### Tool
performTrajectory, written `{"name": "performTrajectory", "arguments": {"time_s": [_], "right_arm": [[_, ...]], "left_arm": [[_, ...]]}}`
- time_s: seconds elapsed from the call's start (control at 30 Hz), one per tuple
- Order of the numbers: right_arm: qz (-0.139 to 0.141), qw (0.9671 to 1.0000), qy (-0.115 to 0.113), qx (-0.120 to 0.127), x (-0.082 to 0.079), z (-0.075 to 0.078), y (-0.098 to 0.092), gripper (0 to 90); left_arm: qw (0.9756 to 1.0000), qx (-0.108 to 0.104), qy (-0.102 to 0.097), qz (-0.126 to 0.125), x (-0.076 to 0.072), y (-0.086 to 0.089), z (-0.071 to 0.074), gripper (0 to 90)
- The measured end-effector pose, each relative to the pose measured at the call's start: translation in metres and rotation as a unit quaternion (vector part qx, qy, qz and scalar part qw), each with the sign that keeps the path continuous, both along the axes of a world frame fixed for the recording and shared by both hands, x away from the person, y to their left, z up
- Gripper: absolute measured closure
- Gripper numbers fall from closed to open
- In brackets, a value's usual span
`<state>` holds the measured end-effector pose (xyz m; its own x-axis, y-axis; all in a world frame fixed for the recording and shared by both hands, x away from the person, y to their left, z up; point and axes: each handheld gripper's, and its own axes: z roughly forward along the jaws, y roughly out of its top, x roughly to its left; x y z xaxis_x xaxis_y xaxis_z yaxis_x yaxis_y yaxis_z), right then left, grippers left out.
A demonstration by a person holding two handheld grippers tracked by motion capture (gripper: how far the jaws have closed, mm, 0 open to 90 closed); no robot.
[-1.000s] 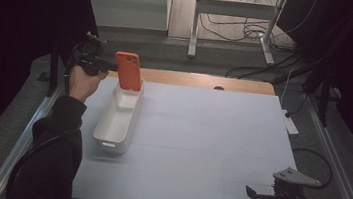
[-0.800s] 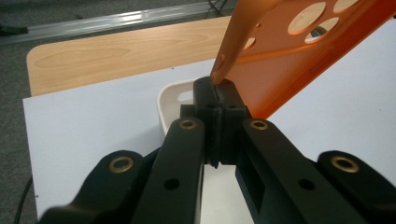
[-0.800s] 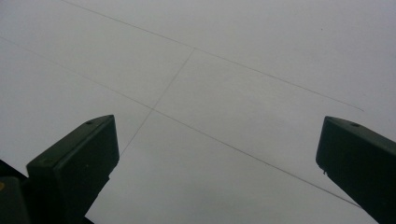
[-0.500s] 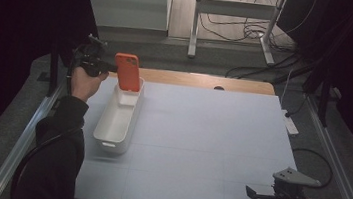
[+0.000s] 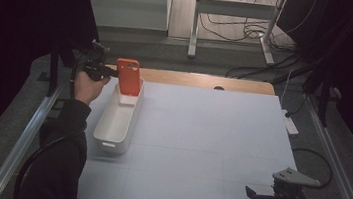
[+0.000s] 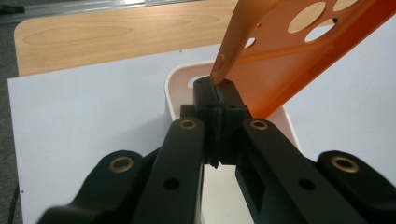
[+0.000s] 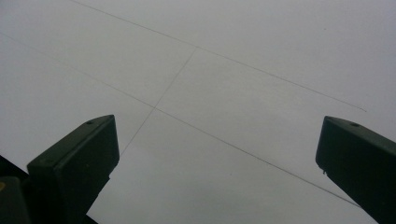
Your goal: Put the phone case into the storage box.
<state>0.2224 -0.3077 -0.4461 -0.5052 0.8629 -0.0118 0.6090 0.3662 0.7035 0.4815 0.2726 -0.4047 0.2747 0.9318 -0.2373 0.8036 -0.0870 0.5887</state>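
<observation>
The orange plastic phone case with round camera cut-outs stands tilted, its lower end just over the far end of the long white plastic tray. The left tongs are pressed together on the thin edge of the case, pinching it; in the left gripper view the case slants up and away to the right from the tips, with the rounded rim of the tray just beyond and under them. In the high view the left tongs meet the case from its left side, held by a hand in a dark sleeve. Well apart, at the near right corner of the pale grey table, the right tongs are spread wide over bare surface, holding nothing
</observation>
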Motion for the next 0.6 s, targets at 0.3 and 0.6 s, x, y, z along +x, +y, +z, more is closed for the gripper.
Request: {"name": "performTrajectory", "arguments": {"time_s": [0.3, 0.6], "right_arm": [[0.002, 1.0, 0.001, -0.001, 0.0, 0.0, 0.0, 0.0], [0.002, 1.0, 0.0, -0.003, -0.001, 0.0, 0.0, 0.0]], "left_arm": [[1.0, 0.005, 0.007, 0.002, 0.002, -0.002, -0.013, 89.6], [0.9998, 0.01, 0.016, 0.005, 0.005, -0.005, -0.023, 89.5]]}}
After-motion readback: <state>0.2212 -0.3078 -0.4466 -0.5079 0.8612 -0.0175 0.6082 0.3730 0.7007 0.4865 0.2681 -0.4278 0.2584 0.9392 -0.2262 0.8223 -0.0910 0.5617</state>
